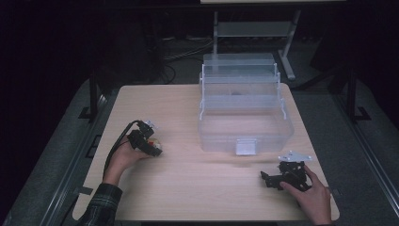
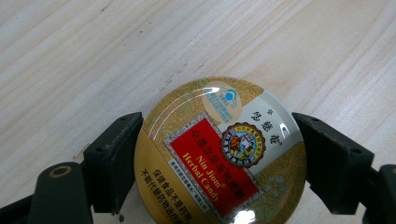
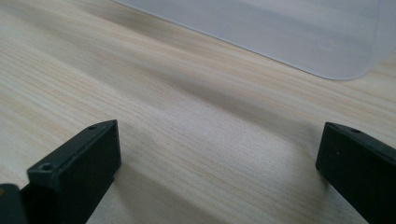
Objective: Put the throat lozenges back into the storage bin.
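My left gripper (image 2: 219,154) had its fingers (image 2: 114,161) pinching the tin (image 2: 219,154) at the table's (image 1: 197,188) near left (round, glossy, so a slack squeeze could let it slip). My right gripper (image 3: 217,163) rested near right, fingers spread, holding nothing.

tin (image 2: 219,154): gold, red label | table (image 1: 188,188): pale woodgrain | box (image 1: 244,122): clear
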`<state>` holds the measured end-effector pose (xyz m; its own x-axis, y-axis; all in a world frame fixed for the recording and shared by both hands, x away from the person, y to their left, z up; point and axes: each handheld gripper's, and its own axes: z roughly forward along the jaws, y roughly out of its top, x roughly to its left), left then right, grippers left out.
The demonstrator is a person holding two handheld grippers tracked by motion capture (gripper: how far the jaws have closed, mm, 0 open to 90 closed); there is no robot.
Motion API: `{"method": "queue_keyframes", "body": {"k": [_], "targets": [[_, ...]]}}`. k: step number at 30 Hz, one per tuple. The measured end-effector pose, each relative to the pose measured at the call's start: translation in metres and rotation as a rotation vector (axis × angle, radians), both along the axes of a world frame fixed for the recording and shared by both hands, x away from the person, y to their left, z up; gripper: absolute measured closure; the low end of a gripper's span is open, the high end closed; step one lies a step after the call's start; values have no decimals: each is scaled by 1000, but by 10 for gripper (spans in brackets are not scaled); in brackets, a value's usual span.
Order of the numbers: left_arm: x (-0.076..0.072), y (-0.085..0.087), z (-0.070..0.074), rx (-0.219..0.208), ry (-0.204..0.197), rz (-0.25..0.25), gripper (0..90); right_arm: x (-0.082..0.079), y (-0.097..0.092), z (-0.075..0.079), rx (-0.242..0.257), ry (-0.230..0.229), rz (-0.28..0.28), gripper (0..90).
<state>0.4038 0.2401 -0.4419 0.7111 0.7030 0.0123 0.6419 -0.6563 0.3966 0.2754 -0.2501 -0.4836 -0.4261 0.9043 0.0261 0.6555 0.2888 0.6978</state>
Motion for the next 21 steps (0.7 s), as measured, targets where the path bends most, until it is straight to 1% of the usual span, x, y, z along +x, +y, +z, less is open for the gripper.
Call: {"method": "queue_keyframes", "body": {"k": [13, 21], "targets": [[-6, -2, 10, -26, -10, -21, 194, 0, 0, 0, 0, 0, 0, 0], [-9, -6, 17, -26, -11, -45, 194, 0, 0, 0, 0, 0, 0, 0]]}}
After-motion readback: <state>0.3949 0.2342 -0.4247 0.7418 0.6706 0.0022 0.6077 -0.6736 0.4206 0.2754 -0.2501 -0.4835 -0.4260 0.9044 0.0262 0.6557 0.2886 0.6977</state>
